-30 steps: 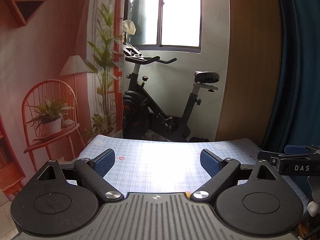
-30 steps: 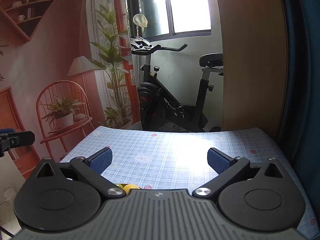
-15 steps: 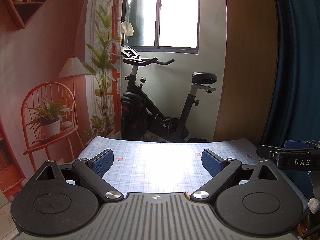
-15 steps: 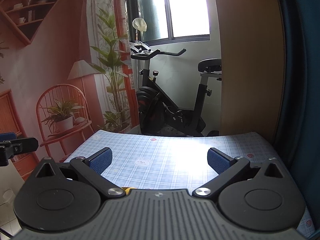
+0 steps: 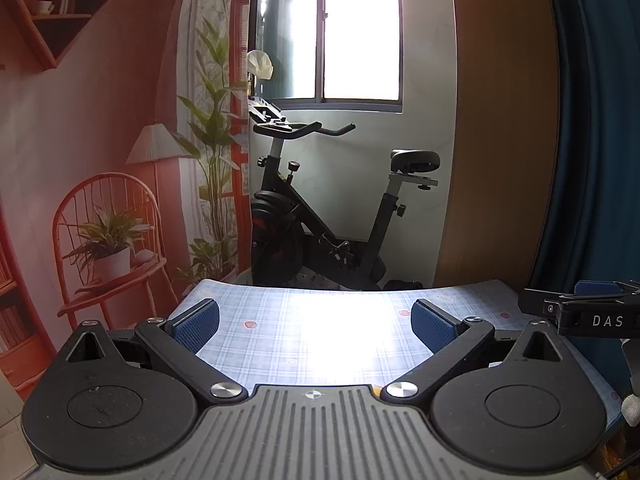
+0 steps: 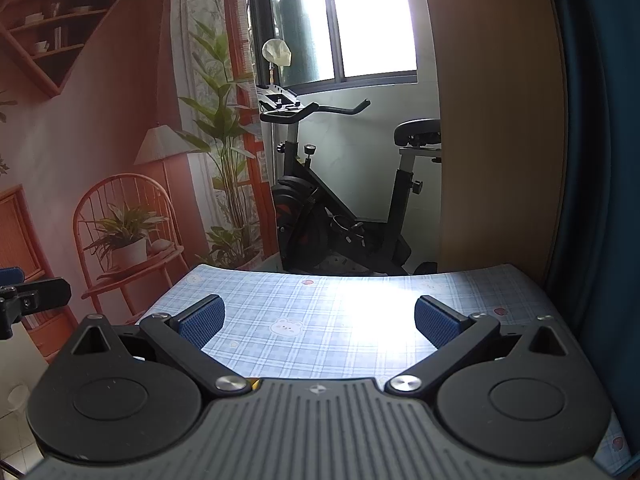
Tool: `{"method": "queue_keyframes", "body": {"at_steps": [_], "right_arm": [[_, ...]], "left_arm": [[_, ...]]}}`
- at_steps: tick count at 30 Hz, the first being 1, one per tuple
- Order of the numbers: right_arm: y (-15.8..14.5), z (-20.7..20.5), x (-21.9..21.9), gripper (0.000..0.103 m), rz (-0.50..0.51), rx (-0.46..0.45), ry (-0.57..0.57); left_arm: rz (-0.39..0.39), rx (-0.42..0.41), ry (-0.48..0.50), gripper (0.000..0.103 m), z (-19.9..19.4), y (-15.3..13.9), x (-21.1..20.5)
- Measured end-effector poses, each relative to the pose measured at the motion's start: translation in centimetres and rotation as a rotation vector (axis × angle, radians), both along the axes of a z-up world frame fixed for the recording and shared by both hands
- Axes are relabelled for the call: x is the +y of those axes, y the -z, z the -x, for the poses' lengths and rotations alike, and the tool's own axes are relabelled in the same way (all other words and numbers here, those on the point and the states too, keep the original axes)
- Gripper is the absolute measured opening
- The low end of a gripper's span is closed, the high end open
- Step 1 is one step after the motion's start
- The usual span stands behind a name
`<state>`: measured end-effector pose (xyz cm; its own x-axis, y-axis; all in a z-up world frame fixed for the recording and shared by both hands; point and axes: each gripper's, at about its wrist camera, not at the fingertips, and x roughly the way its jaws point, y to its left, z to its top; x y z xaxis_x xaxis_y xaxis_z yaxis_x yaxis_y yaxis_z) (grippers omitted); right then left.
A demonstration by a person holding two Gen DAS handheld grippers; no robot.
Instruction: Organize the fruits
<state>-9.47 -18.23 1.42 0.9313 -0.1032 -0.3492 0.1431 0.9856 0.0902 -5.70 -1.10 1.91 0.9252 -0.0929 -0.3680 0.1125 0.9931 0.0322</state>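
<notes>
- Table (image 5: 320, 344) under a blue checked cloth fills the lower middle of both views; the part ahead of the claws carries no fruit.
- Bike (image 5: 320, 216) stands behind the table under the window (image 5: 360, 28); off-task.
- Left gripper (image 5: 314, 326): jaws opening, blue pads wide apart, only cloth between them. Compared with a second ago the pads sit a touch wider; the view has tilted slightly, so the table's far edge sits lower.
- Right gripper (image 6: 318, 320): pads wide apart, nothing gripped. Its side shows at the right edge of the left view.
- Change: a second ago the right view showed yellow and green fruit just over the housing edge; now only a yellow sliver (image 6: 253, 381) remains there. A faint orange speck (image 5: 376, 387) sits at the same spot in the left view.
- Reading: both claws are empty and ready; no pick begun. The fruit lies below and close in, mostly hidden by the housings, so the claws likely need to tip down.
- Fruit's heading and long axis: cannot tell, too little shows.
</notes>
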Motion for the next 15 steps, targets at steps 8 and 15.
{"method": "queue_keyframes", "body": {"at_steps": [8, 15], "right_arm": [[-0.32, 0.05, 0.14, 0.103, -0.001, -0.002, 0.002], [-0.41, 0.15, 0.18, 0.103, 0.001, -0.007, 0.003]], "left_arm": [[-0.001, -0.005, -0.003, 0.103, 0.15, -0.13, 0.00], [-0.005, -0.014, -0.001, 0.103, 0.42, -0.30, 0.03]]}}
